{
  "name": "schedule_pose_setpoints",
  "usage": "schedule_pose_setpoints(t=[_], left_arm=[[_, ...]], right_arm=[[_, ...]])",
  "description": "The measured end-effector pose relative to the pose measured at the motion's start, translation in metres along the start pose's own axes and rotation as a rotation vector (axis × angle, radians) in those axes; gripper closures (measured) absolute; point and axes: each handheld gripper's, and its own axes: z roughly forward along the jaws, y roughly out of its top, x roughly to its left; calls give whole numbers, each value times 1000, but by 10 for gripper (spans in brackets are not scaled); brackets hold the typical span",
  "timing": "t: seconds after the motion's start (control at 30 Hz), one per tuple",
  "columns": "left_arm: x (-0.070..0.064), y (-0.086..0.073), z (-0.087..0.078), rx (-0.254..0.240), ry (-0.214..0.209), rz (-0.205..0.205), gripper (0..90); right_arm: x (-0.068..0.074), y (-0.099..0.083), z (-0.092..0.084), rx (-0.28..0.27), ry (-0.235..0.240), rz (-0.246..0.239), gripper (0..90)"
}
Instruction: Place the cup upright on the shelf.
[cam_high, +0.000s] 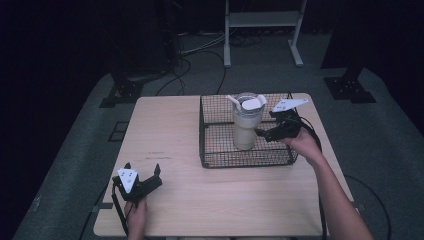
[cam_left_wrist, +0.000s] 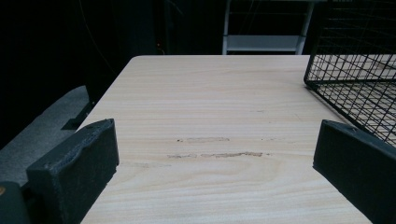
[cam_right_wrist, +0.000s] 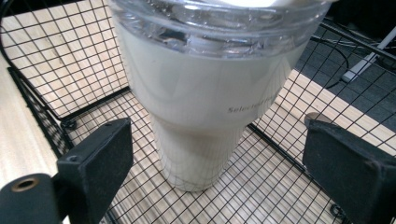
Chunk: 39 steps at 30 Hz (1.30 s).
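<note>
Right hand-held gripper (cam_high: 265, 131) over wooden table (cam_high: 165, 135), dark room.

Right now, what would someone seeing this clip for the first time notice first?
A tall cream tumbler with a clear lid stands upright in a black wire basket on the far right part of the wooden table. The right gripper is open, its jaws wide on either side of the tumbler and not closed on it. The left gripper rests open near the table's near left corner, away from the basket.
</note>
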Motion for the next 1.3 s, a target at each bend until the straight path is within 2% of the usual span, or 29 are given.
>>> schedule_pose_setpoints(t=[0.3,0.4,0.83,1.07,1.3], left_arm=[[0,0,0,1,0,1,0],[0,0,0,1,0,2,0],[-1,0,0,-2,1,1,0],[-1,0,0,2,1,8,0],[-1,0,0,3,2,8,0]], right_arm=[[1,-8,-9,-2,8,7,81],[2,-11,-17,-21,9,8,81],[8,-21,-36,-39,32,3,81],[15,-32,-49,-42,48,-16,81],[16,-40,-57,-52,54,2,81]])
